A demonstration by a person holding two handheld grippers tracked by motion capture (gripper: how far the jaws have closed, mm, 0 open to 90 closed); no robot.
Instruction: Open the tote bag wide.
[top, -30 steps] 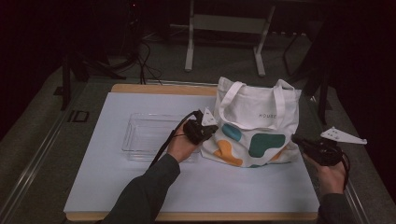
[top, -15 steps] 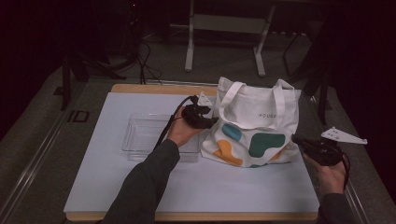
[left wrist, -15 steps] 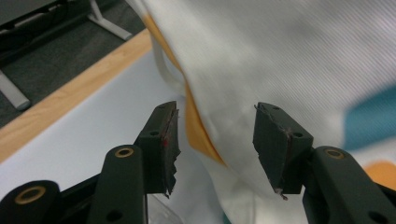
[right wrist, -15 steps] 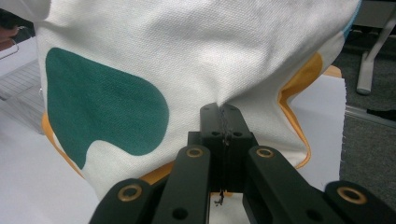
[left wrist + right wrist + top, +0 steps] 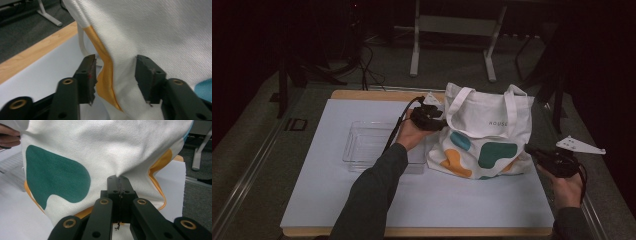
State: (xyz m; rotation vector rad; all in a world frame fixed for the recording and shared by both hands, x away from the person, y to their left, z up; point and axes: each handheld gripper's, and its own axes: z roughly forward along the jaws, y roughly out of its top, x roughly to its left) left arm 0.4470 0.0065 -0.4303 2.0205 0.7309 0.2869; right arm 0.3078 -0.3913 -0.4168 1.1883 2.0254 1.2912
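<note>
One tote bag (image 5: 484, 135), upright on tabletop (image 5: 327, 190): right gripper (image 5: 119, 182) clenched on its near side, left gripper (image 5: 116, 75) parted astride its orange-seamed edge fold, closing.

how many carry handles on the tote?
2. Both rise from the top edge of the tote bag: the left handle loops up beside the left gripper, the right handle stands toward the bag's right side. None seem hidden.
</note>
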